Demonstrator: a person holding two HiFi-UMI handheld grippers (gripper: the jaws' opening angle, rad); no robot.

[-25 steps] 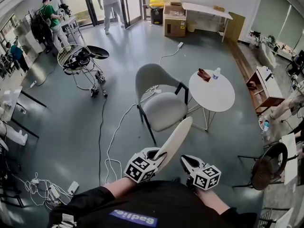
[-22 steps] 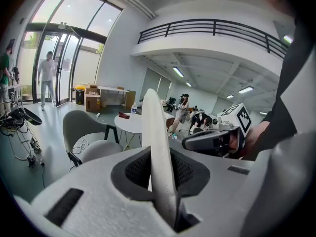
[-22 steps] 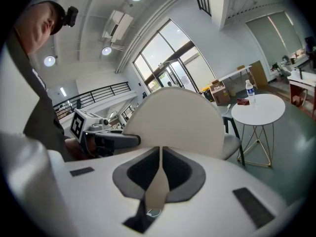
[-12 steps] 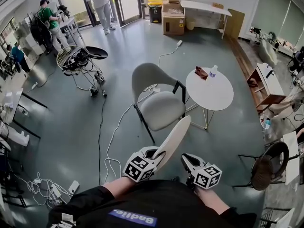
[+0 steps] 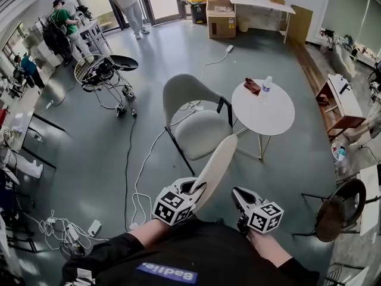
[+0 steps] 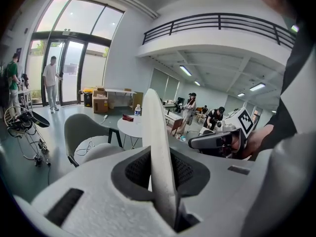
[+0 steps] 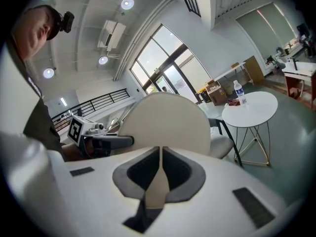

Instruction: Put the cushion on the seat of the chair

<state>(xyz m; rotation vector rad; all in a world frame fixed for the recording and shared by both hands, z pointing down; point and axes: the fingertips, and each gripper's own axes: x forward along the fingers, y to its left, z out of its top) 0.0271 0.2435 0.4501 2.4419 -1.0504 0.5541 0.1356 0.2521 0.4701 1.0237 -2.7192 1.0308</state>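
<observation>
- Grey shell chair with black legs [image 5: 205,133]: stands just beside the round white table [image 5: 271,115].
- Round cream-white cushion [image 5: 217,165]: in the air, up on edge and tilted, near the chair's front and not yet on the seat.
- Left gripper [image 5: 195,187]: jaws narrowly apart, clamped on the cushion's lower rim.
- Right gripper [image 5: 238,193]: jaws together with nothing between them, near the cushion.
</observation>
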